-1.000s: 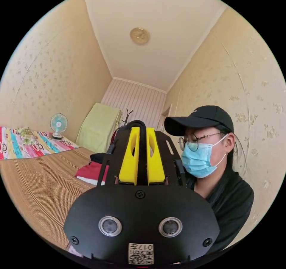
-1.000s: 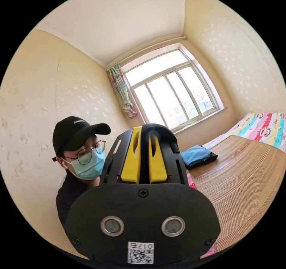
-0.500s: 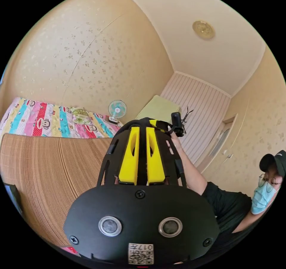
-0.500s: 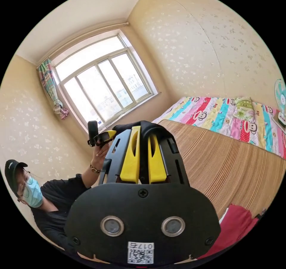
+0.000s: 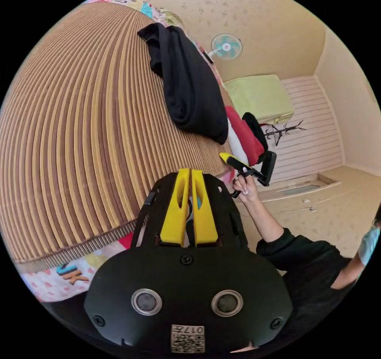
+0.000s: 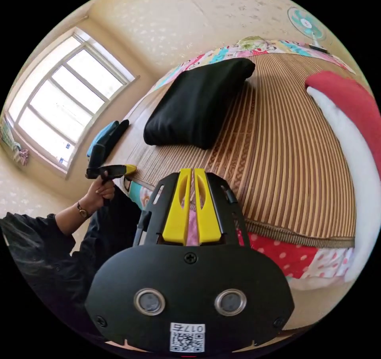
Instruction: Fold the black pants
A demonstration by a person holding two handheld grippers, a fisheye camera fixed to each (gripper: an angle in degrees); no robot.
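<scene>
Folded black pants (image 6: 198,103) lying on the striped woven bamboo bed mat (image 6: 285,148), left gripper (image 5: 189,173) and right gripper (image 6: 190,172) jaws together, empty, off the mat's near edge

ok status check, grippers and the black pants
Left gripper and right gripper both shut, empty, off the mat's near edge. Black pants bunched on the mat, untouched. Red and white clothes beside them.
</scene>
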